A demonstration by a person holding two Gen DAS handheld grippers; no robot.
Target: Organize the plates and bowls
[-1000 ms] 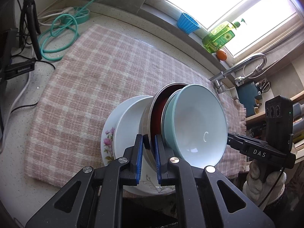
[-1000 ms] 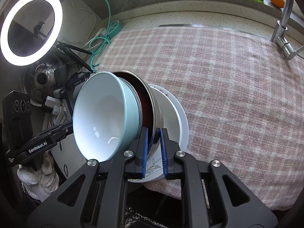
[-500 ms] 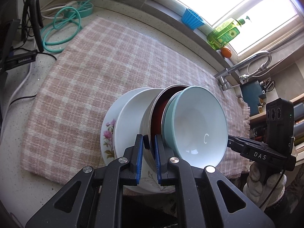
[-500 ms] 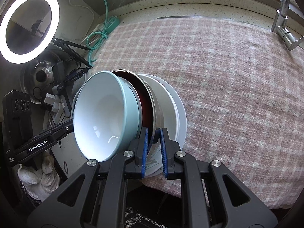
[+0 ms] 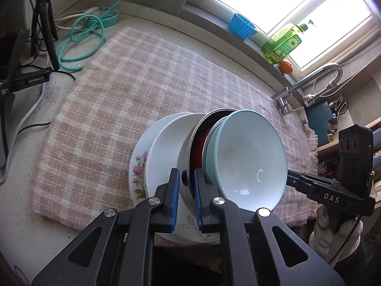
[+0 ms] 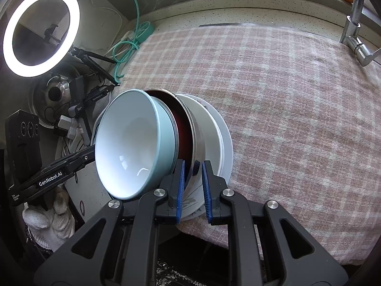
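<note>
A steel bowl with a red inside (image 5: 188, 157) (image 6: 198, 143) is tilted on edge, and a pale teal bowl (image 5: 247, 157) (image 6: 133, 147) is nested in it. Behind them lean a white plate (image 5: 164, 152) (image 6: 209, 119) and a floral plate (image 5: 138, 174) (image 6: 228, 143), at the front edge of a pink checked cloth (image 5: 119, 95) (image 6: 285, 95). My left gripper (image 5: 186, 174) is shut on the steel bowl's rim. My right gripper (image 6: 193, 163) is shut on the same rim from the opposite side. Each view shows the other gripper's body, held by a gloved hand (image 5: 333, 228) (image 6: 47, 219).
A faucet (image 5: 309, 81) (image 6: 354, 28) stands at the cloth's far right. A green soap bottle (image 5: 283, 43), a blue cup (image 5: 241, 26) and an orange (image 5: 285, 66) sit on the sill. A teal hose (image 5: 81, 40), a tripod (image 5: 45, 23), cables and a ring light (image 6: 40, 31) crowd the left.
Both grippers keep hold of the steel bowl's rim. The left view has drifted slightly over the cloth. The stack sits as it did.
</note>
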